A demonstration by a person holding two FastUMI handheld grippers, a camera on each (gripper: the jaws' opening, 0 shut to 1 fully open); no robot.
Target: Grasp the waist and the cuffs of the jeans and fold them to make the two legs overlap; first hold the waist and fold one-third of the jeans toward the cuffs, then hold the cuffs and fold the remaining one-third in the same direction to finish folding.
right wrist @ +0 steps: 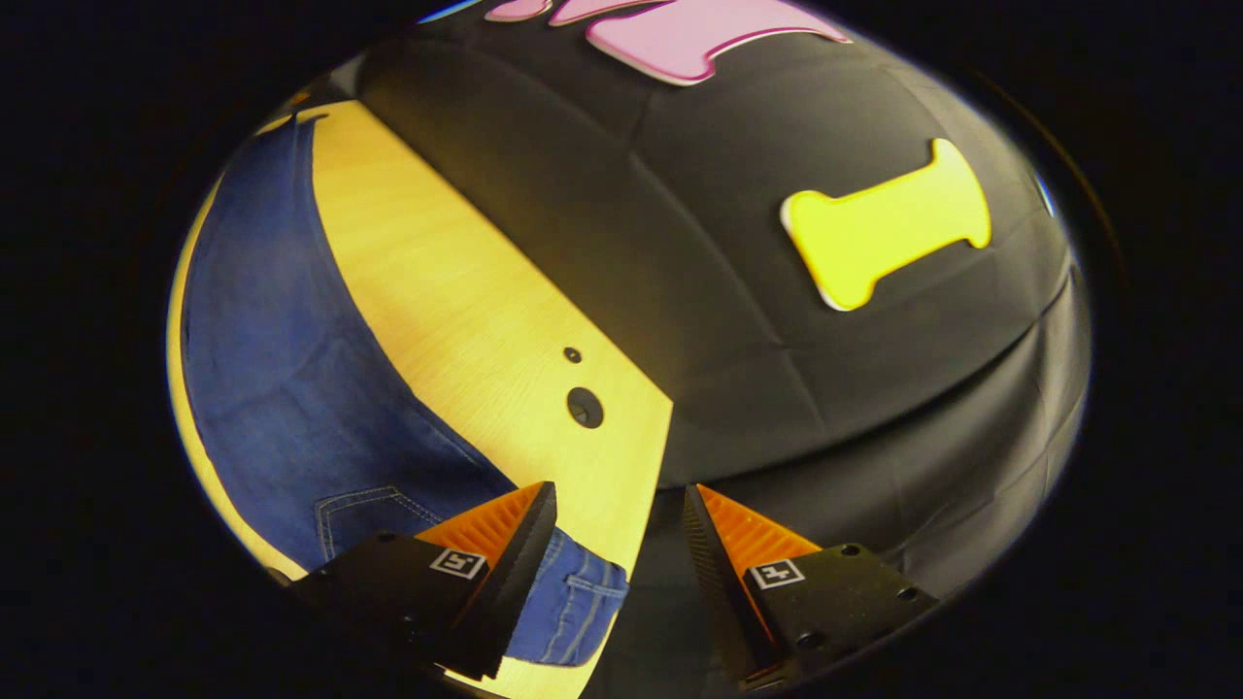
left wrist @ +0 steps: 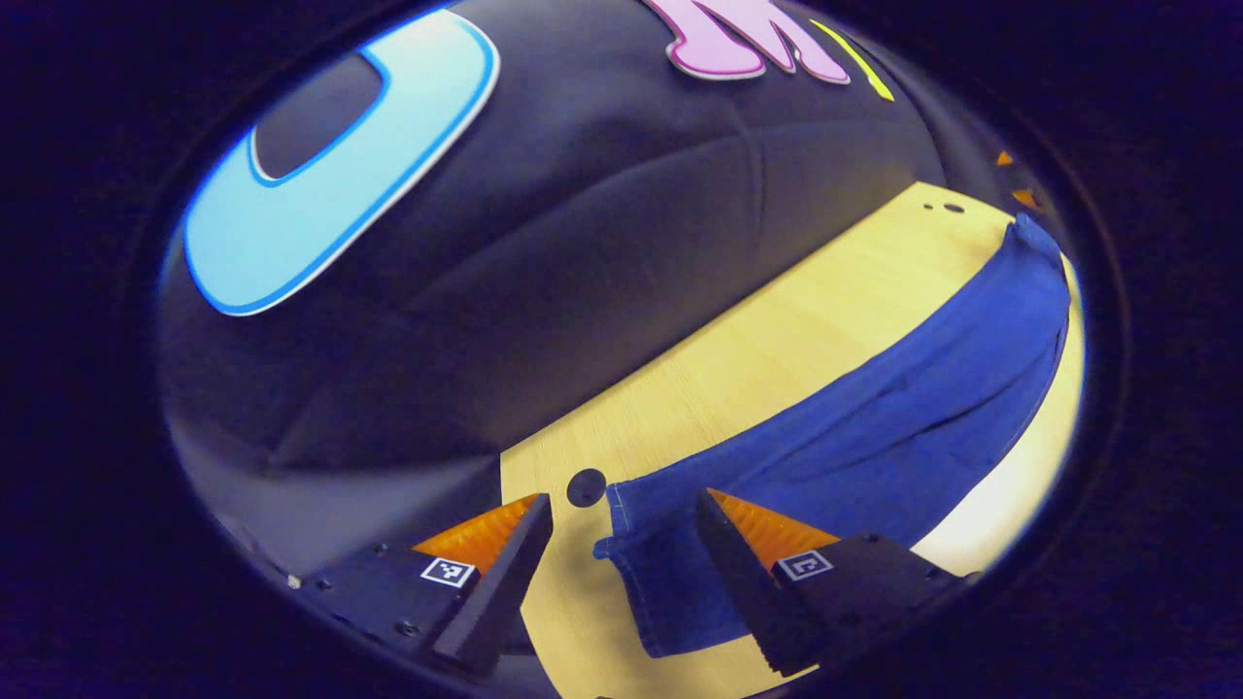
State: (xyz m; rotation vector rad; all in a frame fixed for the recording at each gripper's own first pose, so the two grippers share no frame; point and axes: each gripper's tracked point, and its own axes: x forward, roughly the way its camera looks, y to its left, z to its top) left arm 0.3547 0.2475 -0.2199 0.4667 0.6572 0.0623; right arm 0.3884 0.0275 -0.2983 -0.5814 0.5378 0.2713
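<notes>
Hovering with fingers spread, left gripper at cuffs, right gripper at waist near table corners: pinch both jeans layers squarely.

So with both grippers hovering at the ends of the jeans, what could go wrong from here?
The waist sits at the table edge, and the right gripper is open half past that edge, so closing might miss the denim or drag it off. The left gripper is open around one corner of the cuffs; it may pinch one layer, leaving the legs misaligned.
</notes>
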